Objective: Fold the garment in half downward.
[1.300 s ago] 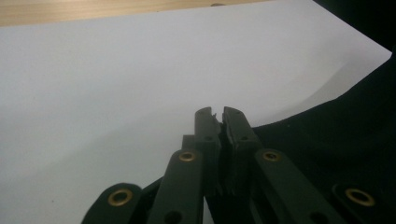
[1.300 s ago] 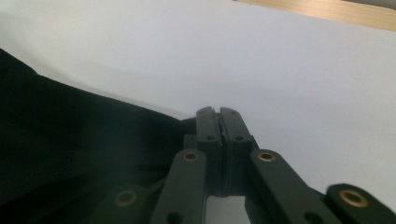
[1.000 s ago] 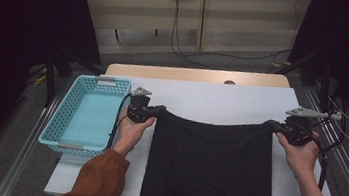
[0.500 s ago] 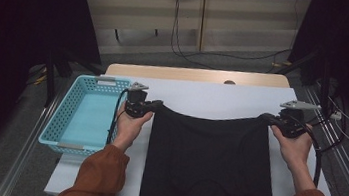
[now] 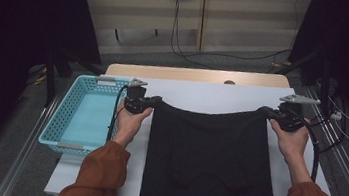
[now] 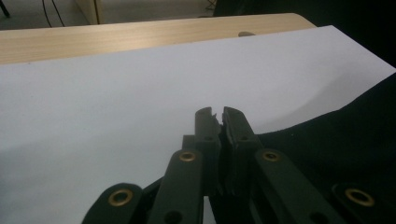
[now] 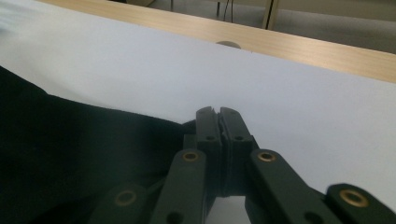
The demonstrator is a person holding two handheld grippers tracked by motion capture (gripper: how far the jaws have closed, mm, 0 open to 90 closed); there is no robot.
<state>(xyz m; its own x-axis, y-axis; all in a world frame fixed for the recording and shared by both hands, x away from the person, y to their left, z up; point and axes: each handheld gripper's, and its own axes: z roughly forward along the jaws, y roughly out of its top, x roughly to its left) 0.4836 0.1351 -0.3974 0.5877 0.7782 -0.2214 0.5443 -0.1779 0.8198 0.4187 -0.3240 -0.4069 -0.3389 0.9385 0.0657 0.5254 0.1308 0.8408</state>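
Black cloth (image 5: 210,163) far corners clamped by left tongs (image 5: 154,100) and right tongs (image 5: 265,111); bare white table (image 5: 203,94) beyond.

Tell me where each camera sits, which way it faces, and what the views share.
High view: above the person's side, looking forward and down on the table, basket and black cloth; forearms and both hands show.
Left gripper view: on the left gripper, facing the table's far edge; own jaws closed on the cloth's corner.
Right gripper view: on the right gripper, likewise.
Shared: black cloth, white table cover.
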